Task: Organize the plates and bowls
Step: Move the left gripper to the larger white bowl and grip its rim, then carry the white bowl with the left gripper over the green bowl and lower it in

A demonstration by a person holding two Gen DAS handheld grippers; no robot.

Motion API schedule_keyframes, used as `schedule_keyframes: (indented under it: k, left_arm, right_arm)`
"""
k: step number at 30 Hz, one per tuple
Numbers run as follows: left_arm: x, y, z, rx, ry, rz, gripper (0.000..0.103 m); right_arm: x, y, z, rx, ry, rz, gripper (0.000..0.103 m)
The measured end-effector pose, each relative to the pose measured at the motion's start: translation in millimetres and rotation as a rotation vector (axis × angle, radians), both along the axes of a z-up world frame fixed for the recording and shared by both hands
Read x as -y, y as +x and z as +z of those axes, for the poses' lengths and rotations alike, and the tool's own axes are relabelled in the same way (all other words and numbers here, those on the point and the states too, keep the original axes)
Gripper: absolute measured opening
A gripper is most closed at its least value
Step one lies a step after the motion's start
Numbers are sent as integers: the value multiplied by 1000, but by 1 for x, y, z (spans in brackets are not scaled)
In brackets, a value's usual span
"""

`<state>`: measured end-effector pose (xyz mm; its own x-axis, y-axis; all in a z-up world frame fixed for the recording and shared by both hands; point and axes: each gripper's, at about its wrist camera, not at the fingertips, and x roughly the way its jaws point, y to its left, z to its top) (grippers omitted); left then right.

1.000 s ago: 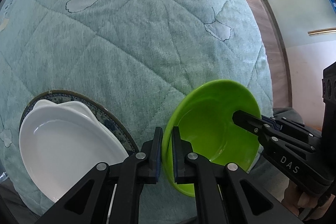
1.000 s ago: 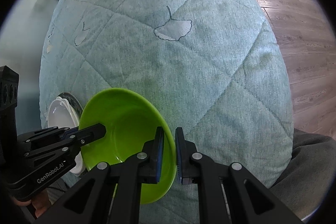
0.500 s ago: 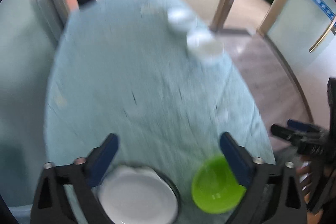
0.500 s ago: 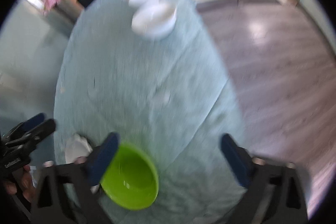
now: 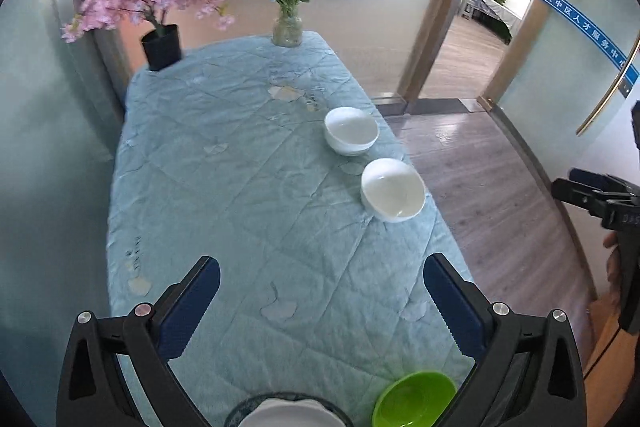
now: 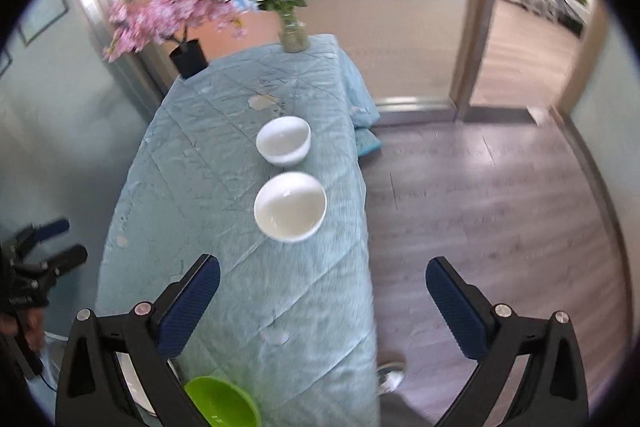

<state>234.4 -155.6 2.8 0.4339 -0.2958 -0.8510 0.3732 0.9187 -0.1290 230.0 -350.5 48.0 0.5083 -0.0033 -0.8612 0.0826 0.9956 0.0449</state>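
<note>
The green bowl [image 5: 416, 399] rests on the near end of the blue quilted table [image 5: 224, 211], free of both grippers. Left of it a white dish [image 5: 288, 415] lies on a dark patterned plate, mostly cut off by the frame. Two white bowls [image 5: 351, 131] [image 5: 393, 195] stand near the table's right edge. My left gripper [image 5: 320, 263] hangs open high above the table with nothing between its fingers. My right gripper [image 6: 323, 262] is open and empty too, over the table's right edge. In the right wrist view the green bowl [image 6: 222, 403] lies low, behind the left finger.
A glass vase of flowers [image 5: 287, 27] and a black pot with a pink blossom tree [image 5: 162, 47] stand at the table's far end. Wooden floor [image 6: 480, 195] runs along the right side. A hand holds the left gripper [image 6: 66, 239] at the left.
Both grippers were shut on the green bowl's rim, one on each side. They have let go, opened wide and risen well above the table; the bowl stays on the cloth.
</note>
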Motion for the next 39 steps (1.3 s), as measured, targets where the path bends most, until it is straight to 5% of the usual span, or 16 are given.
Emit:
schedule_keyframes:
  k: [8, 15, 17, 22, 28, 30, 36, 39]
  left_arm:
    - [44, 94, -28, -116, -54, -13, 102]
    - [92, 162, -105, -290, -65, -64, 95]
    - [104, 175, -131, -345, -73, -68, 87]
    - [127, 189, -180, -395, -4, -79, 62]
    - [137, 198, -217, -446, -7, -91, 41]
    - [141, 199, -224, -456, -11, -113, 32]
    - [147, 200, -236, -465, -34, -135, 7]
    - [152, 202, -238, -469, -31, -127, 7]
  right_arm:
    - [5, 88, -51, -174, 42, 19, 102]
    - [-4, 127, -121, -261, 9, 77, 94]
    - [-3, 134, -136, -290, 41, 72, 91]
    - [10, 155, -181, -377, 98, 14, 64]
    - [20, 157, -212, -426, 199, -32, 40]
    - [21, 157, -218, -436, 212, -45, 18]
    - [19, 158, -223, -445, 220, -74, 7]
    - [18, 159, -223, -445, 212, -94, 7]
